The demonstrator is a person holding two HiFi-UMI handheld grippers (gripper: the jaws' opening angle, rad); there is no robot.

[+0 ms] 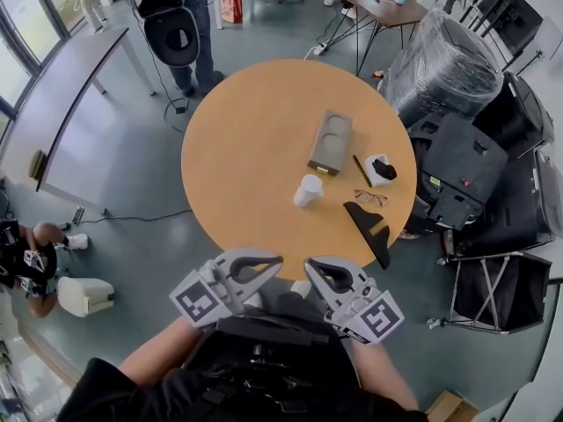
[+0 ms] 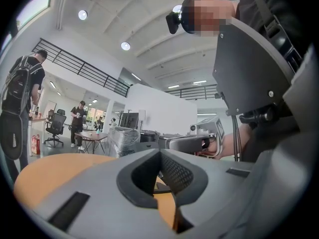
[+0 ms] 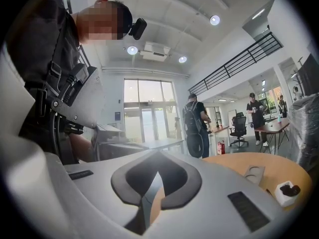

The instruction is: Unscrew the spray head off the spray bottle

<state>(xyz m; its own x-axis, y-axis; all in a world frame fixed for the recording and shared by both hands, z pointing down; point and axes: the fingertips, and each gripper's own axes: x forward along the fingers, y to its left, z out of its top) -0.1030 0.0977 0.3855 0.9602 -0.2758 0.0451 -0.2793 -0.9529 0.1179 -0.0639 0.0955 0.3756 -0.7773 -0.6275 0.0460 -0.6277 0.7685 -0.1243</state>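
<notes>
A small white bottle-like object [image 1: 307,190] stands on the round orange table [image 1: 246,148], right of its centre; from above I cannot make out its spray head. Both grippers hover at the table's near edge, well short of the bottle, with their tips turned toward each other. My left gripper [image 1: 279,260] is shut with nothing in it, and its jaws [image 2: 162,158] meet in the left gripper view. My right gripper [image 1: 309,266] is also shut and empty [image 3: 156,172]. The bottle appears in neither gripper view.
A grey two-hole cup tray [image 1: 331,141] lies behind the bottle. A white box with a black item [image 1: 381,170], a pencil [image 1: 361,170], glasses [image 1: 370,198] and a black wedge-shaped object [image 1: 369,229] sit at the table's right. Black cases [image 1: 466,170] and a wrapped chair [image 1: 440,69] crowd the right side.
</notes>
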